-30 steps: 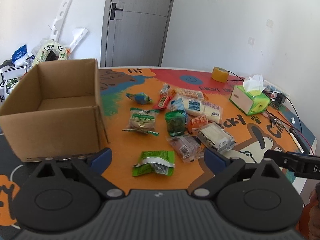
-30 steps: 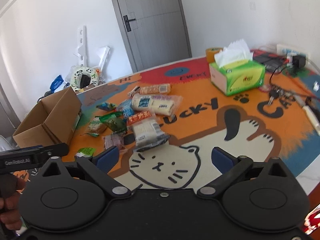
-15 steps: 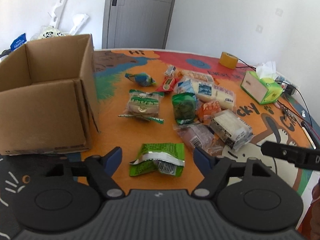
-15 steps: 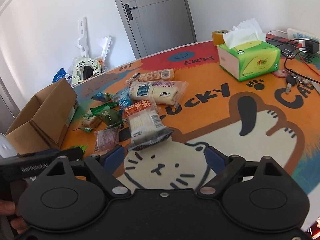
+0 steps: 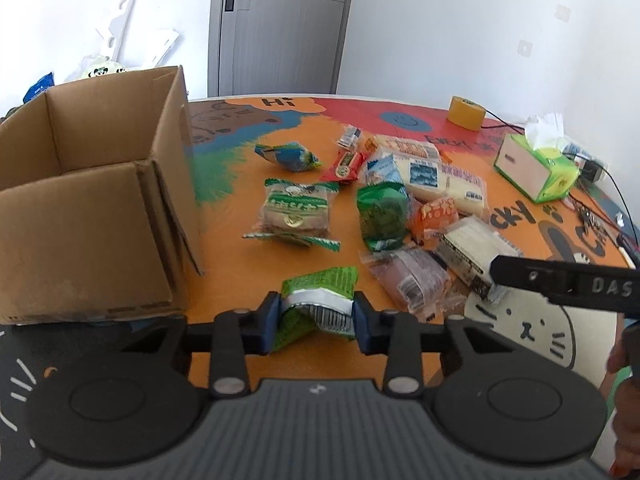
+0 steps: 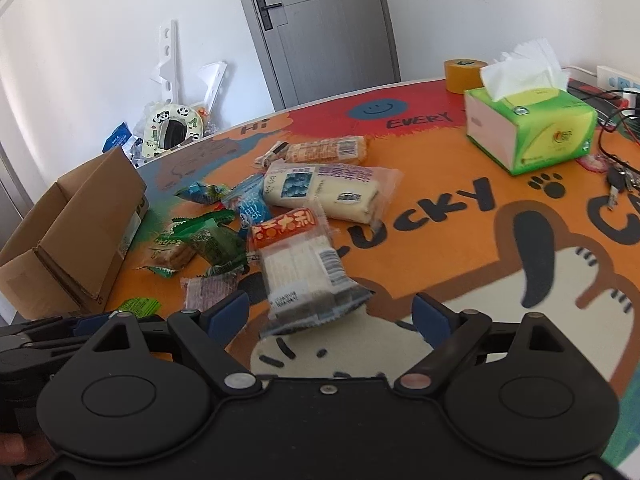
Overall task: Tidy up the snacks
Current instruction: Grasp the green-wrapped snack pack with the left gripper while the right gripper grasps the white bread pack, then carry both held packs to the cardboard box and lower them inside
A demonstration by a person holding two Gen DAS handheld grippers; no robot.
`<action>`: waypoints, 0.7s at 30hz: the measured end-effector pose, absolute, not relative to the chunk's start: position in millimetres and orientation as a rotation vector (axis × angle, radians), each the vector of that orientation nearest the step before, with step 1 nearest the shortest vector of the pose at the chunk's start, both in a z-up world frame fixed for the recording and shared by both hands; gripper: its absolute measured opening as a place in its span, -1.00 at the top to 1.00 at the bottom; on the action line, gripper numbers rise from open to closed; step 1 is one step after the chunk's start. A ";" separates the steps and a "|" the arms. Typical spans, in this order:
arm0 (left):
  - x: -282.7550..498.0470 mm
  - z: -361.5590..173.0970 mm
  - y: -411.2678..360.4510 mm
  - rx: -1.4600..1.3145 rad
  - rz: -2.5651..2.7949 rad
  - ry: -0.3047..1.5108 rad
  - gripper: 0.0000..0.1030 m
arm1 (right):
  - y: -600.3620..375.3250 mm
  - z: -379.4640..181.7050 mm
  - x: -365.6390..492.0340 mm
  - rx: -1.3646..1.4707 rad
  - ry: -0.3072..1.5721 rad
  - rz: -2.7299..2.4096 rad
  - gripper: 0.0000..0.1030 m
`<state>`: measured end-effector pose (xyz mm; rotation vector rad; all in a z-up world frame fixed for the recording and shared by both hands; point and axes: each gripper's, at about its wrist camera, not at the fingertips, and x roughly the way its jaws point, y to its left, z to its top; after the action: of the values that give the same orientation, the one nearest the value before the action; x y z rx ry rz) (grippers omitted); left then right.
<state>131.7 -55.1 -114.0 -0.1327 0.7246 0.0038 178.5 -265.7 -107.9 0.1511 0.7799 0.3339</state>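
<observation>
Orange cartoon mat (image 5: 240,276) carries, left to right, an open cardboard box (image 5: 92,208), scattered snack packets and a tissue box (image 5: 536,164). Left gripper (image 5: 316,314) pinches a green packet (image 5: 320,292) beside the box; right gripper (image 6: 332,314) gapes around a white wafer pack (image 6: 300,268).

L gripper (image 5: 315,322): black, blue pads, silver screws | R gripper (image 6: 331,314): same

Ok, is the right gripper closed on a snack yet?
No, the right gripper is open, its fingers either side of the white wafer pack.
</observation>
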 end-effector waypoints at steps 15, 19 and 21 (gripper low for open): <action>122.4 -99.4 -47.5 -0.165 0.016 0.680 0.35 | -243.5 -104.6 205.8 0.078 0.747 0.355 -0.78; 120.8 -98.0 -40.9 -0.175 0.029 0.671 0.35 | -241.0 -114.8 208.5 0.086 0.828 0.354 -0.13; 118.4 -97.0 -39.0 -0.175 0.034 0.665 0.35 | -242.4 -113.9 200.9 0.088 0.817 0.359 0.02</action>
<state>118.4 -39.0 -97.0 -0.1752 0.6645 0.0336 200.9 -242.4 -113.9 0.0878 0.8169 0.3585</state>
